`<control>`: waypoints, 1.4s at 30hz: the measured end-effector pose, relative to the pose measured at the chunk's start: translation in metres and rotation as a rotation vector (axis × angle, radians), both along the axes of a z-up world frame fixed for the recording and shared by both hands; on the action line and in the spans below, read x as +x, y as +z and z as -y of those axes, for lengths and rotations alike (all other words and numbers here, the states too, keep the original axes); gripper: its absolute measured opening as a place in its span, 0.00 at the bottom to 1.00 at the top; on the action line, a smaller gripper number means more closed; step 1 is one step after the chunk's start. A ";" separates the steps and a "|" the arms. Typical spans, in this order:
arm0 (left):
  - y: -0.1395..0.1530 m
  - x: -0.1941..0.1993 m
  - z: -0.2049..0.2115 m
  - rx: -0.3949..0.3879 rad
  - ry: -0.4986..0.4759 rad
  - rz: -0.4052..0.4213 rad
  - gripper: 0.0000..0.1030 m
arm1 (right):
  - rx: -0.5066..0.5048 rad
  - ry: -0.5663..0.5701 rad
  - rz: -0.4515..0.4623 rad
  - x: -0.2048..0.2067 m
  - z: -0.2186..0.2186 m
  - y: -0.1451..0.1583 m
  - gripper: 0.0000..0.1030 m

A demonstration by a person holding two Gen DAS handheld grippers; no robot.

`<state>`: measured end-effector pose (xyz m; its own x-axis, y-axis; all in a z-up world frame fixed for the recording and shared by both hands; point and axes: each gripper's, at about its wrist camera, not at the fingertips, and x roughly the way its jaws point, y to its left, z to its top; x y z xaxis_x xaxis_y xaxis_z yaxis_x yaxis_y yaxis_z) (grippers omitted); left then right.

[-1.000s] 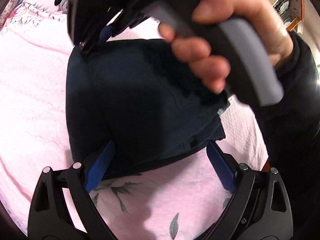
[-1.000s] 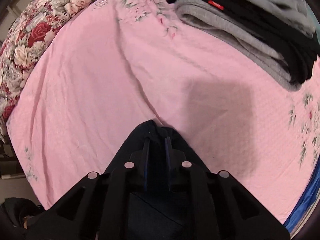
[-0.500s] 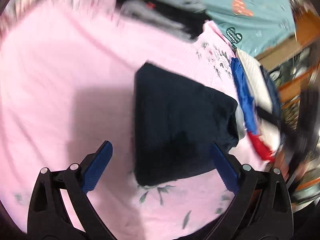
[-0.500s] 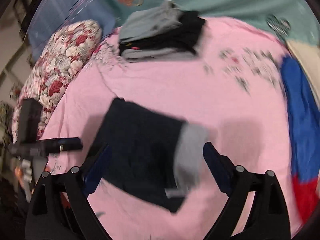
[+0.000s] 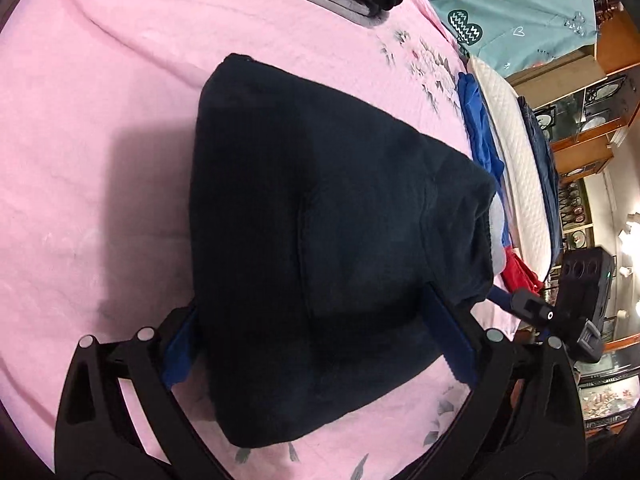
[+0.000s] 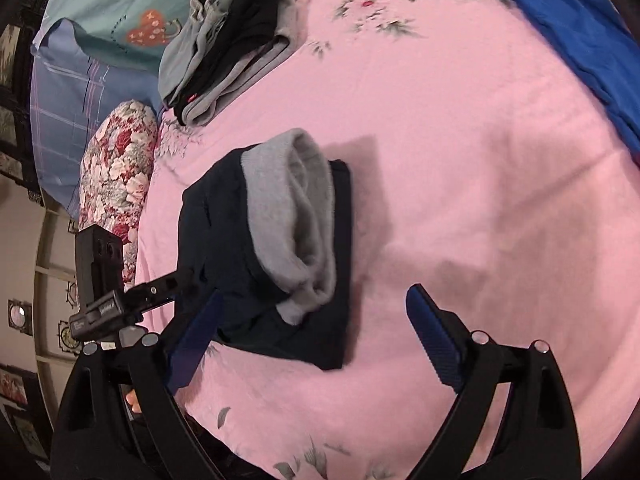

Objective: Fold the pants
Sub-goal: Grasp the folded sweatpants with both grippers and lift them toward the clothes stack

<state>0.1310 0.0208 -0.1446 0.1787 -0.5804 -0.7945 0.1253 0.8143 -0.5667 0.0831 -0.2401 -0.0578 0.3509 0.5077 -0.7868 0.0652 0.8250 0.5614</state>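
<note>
Pants (image 5: 328,248), dark navy and folded into a compact bundle, are lying on the pink bedspread (image 5: 100,128) of a bed, with a grey lining (image 6: 296,220) showing at one end. The left tongs (image 5: 320,344) are sitting spread wide, their blue pads flanking the near edge of the bundle without clamping it. The right tongs (image 6: 312,340) are also gaping wide and grasping nothing, hovering just near the bundle, which is lying toward their left finger. Farther off, a stack of folded grey and black clothes (image 6: 228,48) is resting at the far side of the bedspread, well apart from the pants. A blue cloth (image 6: 580,40) is lying at the far right, and a floral pillow (image 6: 116,168) at the left edge.
</note>
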 end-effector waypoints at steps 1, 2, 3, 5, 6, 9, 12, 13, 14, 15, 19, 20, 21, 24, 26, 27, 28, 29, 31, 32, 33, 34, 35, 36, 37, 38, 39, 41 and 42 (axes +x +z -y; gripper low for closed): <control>0.000 -0.001 0.001 0.007 0.001 0.006 0.97 | -0.016 0.006 -0.004 0.007 -0.007 -0.004 0.90; 0.001 -0.003 0.001 0.016 -0.001 0.010 0.97 | -0.034 0.015 -0.006 0.013 -0.012 -0.007 0.90; 0.001 -0.003 0.002 0.024 -0.005 0.012 0.97 | -0.042 0.026 -0.010 0.017 -0.014 -0.011 0.90; 0.001 -0.002 0.003 0.036 -0.012 0.016 0.97 | -0.023 0.057 -0.041 0.024 -0.021 -0.023 0.90; 0.002 -0.002 0.003 0.038 -0.013 0.016 0.97 | -0.005 0.064 -0.060 0.026 -0.024 -0.029 0.92; 0.001 0.000 0.003 0.029 -0.020 0.012 0.98 | -0.017 0.084 -0.031 0.028 -0.030 -0.029 0.94; 0.000 0.003 0.006 0.033 -0.025 0.013 0.98 | 0.025 0.079 -0.028 0.034 -0.030 -0.030 0.94; 0.000 0.004 0.008 0.037 -0.022 0.014 0.98 | 0.067 0.088 -0.020 0.036 -0.031 -0.032 0.82; 0.000 0.005 0.009 0.039 -0.020 0.014 0.98 | 0.085 0.091 -0.023 0.038 -0.032 -0.033 0.65; 0.001 0.005 0.010 0.041 -0.015 0.017 0.97 | 0.065 0.084 -0.020 0.038 -0.032 -0.033 0.57; 0.014 -0.004 0.012 0.053 -0.034 0.074 0.70 | 0.027 0.081 0.013 0.030 -0.034 -0.022 0.38; 0.022 -0.008 0.014 0.055 -0.037 0.112 0.64 | -0.019 0.091 0.049 0.025 -0.039 -0.013 0.37; 0.028 -0.011 0.013 0.056 -0.041 0.141 0.56 | -0.060 0.100 0.080 0.021 -0.045 -0.005 0.36; 0.047 -0.020 0.010 0.027 -0.042 0.204 0.44 | -0.117 0.127 0.154 0.011 -0.057 0.017 0.35; 0.057 -0.024 0.005 0.000 -0.030 0.224 0.42 | -0.111 0.135 0.193 0.010 -0.060 0.034 0.35; 0.062 -0.023 0.002 -0.007 -0.025 0.231 0.40 | -0.109 0.145 0.221 0.013 -0.062 0.047 0.35; 0.069 -0.022 -0.001 -0.015 -0.020 0.242 0.39 | -0.108 0.155 0.242 0.018 -0.065 0.060 0.35; 0.081 -0.019 -0.006 -0.027 -0.012 0.259 0.39 | -0.103 0.169 0.258 0.026 -0.068 0.072 0.35; 0.107 -0.006 -0.012 -0.011 -0.007 0.296 0.39 | -0.091 0.194 0.285 0.051 -0.077 0.098 0.35; 0.126 0.007 -0.017 0.004 0.007 0.316 0.39 | -0.084 0.210 0.306 0.073 -0.084 0.117 0.35; 0.141 0.019 -0.020 0.012 0.016 0.325 0.39 | -0.082 0.216 0.324 0.092 -0.088 0.132 0.35; 0.162 0.040 -0.024 0.033 0.022 0.339 0.39 | -0.083 0.216 0.347 0.119 -0.094 0.151 0.35; 0.177 0.056 -0.028 0.048 0.032 0.350 0.39 | -0.089 0.218 0.364 0.142 -0.099 0.166 0.35; 0.199 0.086 -0.033 0.064 0.056 0.361 0.39 | -0.095 0.210 0.382 0.168 -0.105 0.180 0.35; 0.214 0.108 -0.035 0.077 0.059 0.366 0.39 | -0.105 0.202 0.392 0.188 -0.108 0.189 0.35; 0.227 0.131 -0.037 0.095 0.060 0.373 0.39 | -0.123 0.201 0.406 0.216 -0.114 0.201 0.35; 0.241 0.158 -0.039 0.116 0.075 0.386 0.39 | -0.132 0.194 0.417 0.239 -0.119 0.208 0.35; 0.253 0.209 -0.041 0.136 0.079 0.394 0.39 | -0.164 0.183 0.432 0.283 -0.126 0.213 0.35; 0.253 0.229 -0.040 0.140 0.091 0.396 0.40 | -0.180 0.179 0.436 0.302 -0.128 0.208 0.35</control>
